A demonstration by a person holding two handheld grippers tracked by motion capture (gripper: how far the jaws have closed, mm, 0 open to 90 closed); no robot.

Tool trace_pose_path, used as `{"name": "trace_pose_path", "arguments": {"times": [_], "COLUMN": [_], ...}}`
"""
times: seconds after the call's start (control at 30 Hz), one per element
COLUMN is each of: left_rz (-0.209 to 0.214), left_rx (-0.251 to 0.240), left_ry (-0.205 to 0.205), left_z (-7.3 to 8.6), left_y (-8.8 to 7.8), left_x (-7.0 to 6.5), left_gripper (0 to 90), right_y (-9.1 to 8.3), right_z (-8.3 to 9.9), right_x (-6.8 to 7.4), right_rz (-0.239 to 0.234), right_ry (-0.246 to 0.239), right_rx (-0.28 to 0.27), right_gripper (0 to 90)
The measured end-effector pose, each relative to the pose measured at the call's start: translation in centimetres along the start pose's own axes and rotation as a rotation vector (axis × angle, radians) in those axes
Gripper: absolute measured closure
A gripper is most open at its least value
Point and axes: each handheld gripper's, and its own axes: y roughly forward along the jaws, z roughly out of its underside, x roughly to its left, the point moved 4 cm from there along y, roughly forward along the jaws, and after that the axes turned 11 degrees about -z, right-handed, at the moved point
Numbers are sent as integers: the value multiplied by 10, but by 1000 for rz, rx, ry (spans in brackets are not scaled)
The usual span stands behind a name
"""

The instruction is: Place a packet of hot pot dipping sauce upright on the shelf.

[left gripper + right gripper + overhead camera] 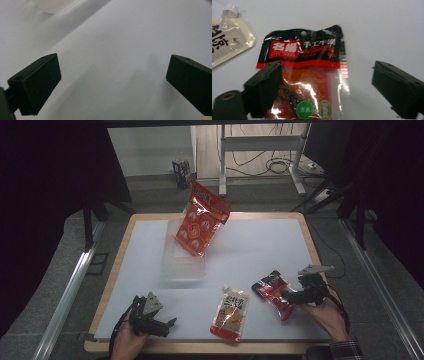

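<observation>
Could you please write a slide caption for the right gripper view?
Open right gripper poised over a red-and-black snack packet, spouted pouch beside it.

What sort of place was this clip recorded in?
Probably a lab or workshop set up for recording, not a home. A wood-edged table with a white sheet stands on grey carpet, a metal desk frame and loose cables behind it, and dark curtains at both sides.

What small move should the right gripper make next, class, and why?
Probably close on the red-and-black packet. The right gripper is open with the packet lying flat on the table between its fingers, not yet pinched. One finger overlaps the packet's edge, the other stands clear, so easing down and centring first seems wise.
</observation>
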Motion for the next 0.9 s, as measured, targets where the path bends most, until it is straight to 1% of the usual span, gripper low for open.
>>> {"name": "trace_pose_path", "arguments": {"times": [0.1, 0.2, 0.27, 0.4, 0.5, 0.6, 0.67, 0.73, 0.83, 0.9], "left_rz": [0, 2, 3, 3, 2, 2, 2, 3, 3, 3], "left_rx": [0, 0, 0, 2, 2, 4, 5, 5, 5, 5], "left_ry": [0, 2, 3, 5, 8, 11, 11, 12, 12, 12], "left_z": [0, 0, 0, 0, 0, 0, 0, 0, 0, 0], "left_y": [0, 0, 0, 0, 0, 0, 0, 0, 0, 0], "left_x": [0, 0, 0, 0, -1, -1, -1, -2, -2, -2], "left_gripper": [0, 0, 0, 0, 0, 0, 0, 0, 0, 0], "right_y": [5, 12, 16, 20, 24, 27, 28, 28, 28, 27], "right_z": [4, 8, 10, 11, 14, 16, 16, 16, 16, 16], "right_x": [1, 2, 3, 4, 5, 6, 6, 8, 11, 12], "right_rz": [-18, -26, -29, -43, -70, -76, -76, -72, -62, -59], "right_ry": [10, 14, 5, 10, 23, 23, 25, 16, -10, -16], "right_rx": [21, 58, 77, 82, 97, 113, 117, 122, 134, 139], "right_gripper": [42, 31, 28, 28, 28, 30, 37, 54, 102, 129]}}
